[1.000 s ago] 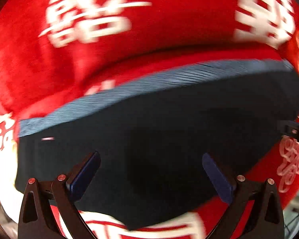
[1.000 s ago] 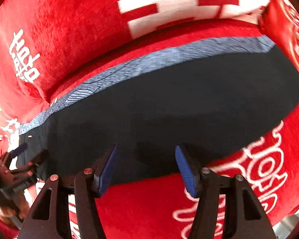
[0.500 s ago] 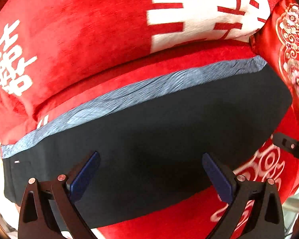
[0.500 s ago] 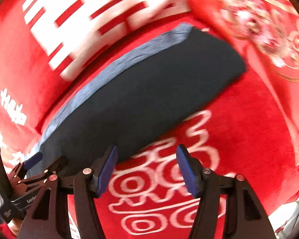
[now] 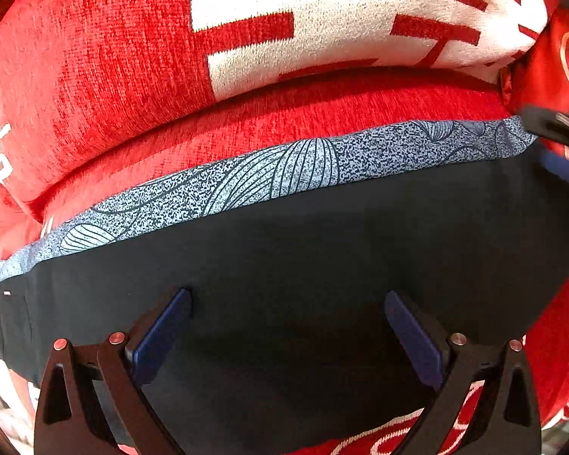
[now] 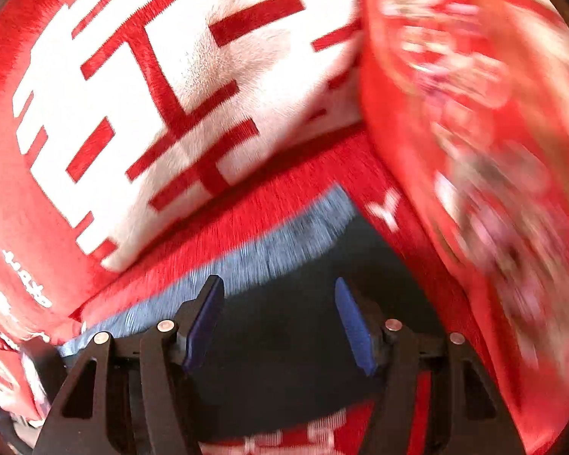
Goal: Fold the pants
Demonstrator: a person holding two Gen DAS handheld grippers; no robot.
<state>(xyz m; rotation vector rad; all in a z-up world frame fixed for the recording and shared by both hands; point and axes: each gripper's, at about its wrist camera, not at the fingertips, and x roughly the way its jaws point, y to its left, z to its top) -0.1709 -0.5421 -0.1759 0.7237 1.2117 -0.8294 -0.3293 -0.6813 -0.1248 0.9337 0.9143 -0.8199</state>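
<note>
Pants (image 5: 322, 265) lie flat, patterned edge (image 5: 284, 174) beside cushion (image 5: 132, 57).

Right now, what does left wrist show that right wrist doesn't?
Left wrist only: the pants nearly end to end, their leaf-print band sharp, a small white tag at the left end, and the right gripper tip at their far right corner.

Right wrist only: a blurred patterned cushion at right.

Both: dark pants on the red cover, a white-lettered cushion behind, open jaws holding nothing.
</note>
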